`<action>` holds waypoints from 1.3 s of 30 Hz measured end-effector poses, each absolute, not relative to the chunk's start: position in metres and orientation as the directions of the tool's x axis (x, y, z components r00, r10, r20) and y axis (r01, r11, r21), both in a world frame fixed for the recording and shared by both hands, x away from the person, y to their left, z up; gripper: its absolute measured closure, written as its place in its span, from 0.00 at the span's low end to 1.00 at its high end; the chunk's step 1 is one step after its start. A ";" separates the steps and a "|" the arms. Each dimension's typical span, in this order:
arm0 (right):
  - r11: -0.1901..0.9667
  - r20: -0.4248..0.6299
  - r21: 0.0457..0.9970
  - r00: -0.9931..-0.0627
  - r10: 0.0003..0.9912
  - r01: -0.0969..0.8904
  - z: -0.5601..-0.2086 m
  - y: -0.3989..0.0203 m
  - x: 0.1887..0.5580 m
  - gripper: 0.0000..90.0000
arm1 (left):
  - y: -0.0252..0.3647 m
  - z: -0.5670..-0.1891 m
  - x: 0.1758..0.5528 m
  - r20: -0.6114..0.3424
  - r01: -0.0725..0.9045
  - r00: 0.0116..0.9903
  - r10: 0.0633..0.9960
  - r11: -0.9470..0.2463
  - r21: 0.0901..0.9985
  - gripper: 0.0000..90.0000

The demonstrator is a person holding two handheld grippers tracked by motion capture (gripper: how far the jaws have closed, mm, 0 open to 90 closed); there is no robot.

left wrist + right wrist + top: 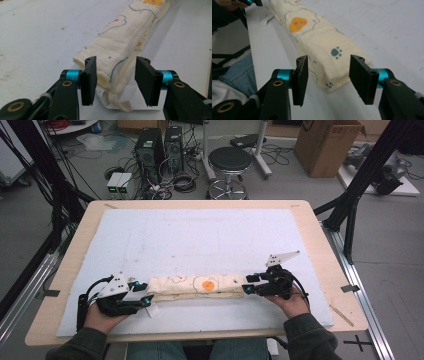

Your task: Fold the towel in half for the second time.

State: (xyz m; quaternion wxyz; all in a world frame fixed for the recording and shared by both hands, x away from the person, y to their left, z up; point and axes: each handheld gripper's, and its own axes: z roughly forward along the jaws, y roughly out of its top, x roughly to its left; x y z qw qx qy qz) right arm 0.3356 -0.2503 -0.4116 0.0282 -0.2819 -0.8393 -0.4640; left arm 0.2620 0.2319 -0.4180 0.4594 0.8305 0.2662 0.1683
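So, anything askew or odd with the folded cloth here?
Little: the folded cloth lies straight on the white mat. Its tag and loop poke out at the left claw end.

White mat (200,235) on table (320,245); stool (229,160), cardboard box (325,145) behind

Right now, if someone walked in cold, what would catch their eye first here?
Probably the long folded cream cloth with its orange patch, lying along the near edge of the white board. Next, the left gripper and right gripper, one at each end, jaws open around the cloth's ends without pressing them.
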 end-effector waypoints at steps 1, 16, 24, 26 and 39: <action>0.405 0.311 0.768 -0.841 0.442 0.497 -0.409 -0.250 0.336 0.53 | 0.233 -0.417 0.261 0.035 0.285 0.799 0.600 -0.430 0.857 0.57; 0.472 0.321 0.738 -0.866 0.382 0.482 -0.388 -0.174 0.354 0.94 | 0.178 -0.399 0.298 -0.025 0.328 0.832 0.555 -0.455 0.828 0.98; 0.546 0.353 0.654 -0.849 0.392 0.524 -0.409 -0.149 0.366 0.99 | 0.162 -0.418 0.314 -0.099 0.422 0.843 0.530 -0.534 0.733 0.99; 0.561 0.356 0.641 -0.851 0.387 0.523 -0.414 -0.147 0.366 0.99 | 0.164 -0.422 0.314 -0.098 0.431 0.838 0.537 -0.542 0.721 0.98; 0.598 0.373 0.586 -0.837 0.400 0.547 -0.432 -0.161 0.359 0.99 | 0.173 -0.431 0.307 -0.087 0.447 0.827 0.555 -0.556 0.701 0.97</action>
